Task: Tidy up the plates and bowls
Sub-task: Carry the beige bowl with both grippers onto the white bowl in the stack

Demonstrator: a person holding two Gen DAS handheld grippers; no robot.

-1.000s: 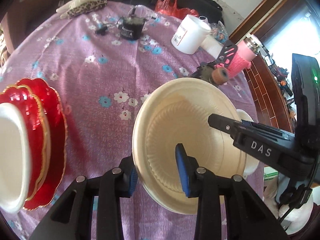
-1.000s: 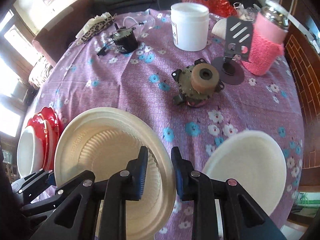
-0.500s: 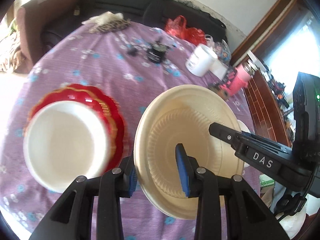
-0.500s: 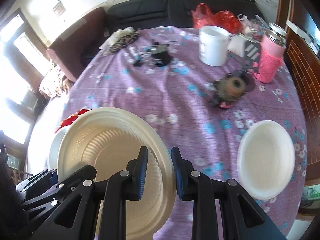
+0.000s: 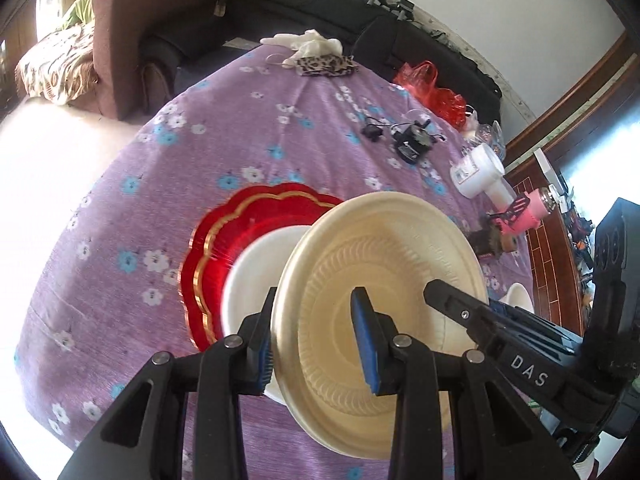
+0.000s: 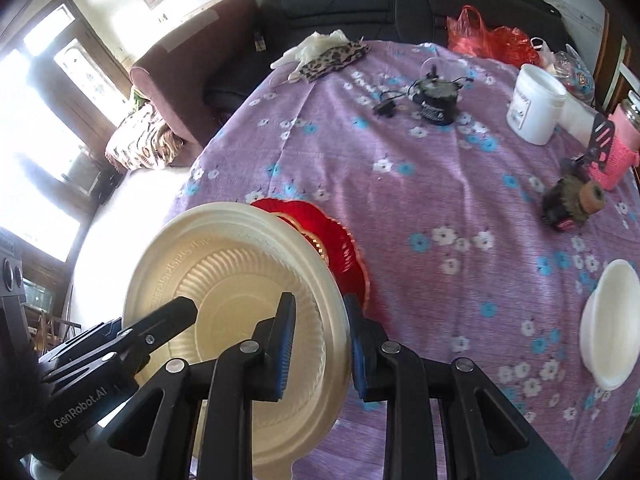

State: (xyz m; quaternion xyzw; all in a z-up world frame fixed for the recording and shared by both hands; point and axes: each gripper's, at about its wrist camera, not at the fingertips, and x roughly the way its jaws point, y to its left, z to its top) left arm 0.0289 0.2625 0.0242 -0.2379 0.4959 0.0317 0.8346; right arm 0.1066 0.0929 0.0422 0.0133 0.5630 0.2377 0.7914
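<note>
While the purple flowered table (image 5: pixel 248 144) is spreading out beyond my jaws, I am holding the cream plate (image 5: pixel 384 280) tilted on edge above it with both grippers. My left gripper (image 5: pixel 316 336) is pinching its rim on one side and my right gripper (image 6: pixel 318 340) is pinching the opposite rim. Just behind the plate, the red plates (image 5: pixel 248 220) are lying stacked with a white bowl (image 5: pixel 256 280) on top. Well off to the right of my right jaws, another white bowl (image 6: pixel 610 320) is sitting alone.
</note>
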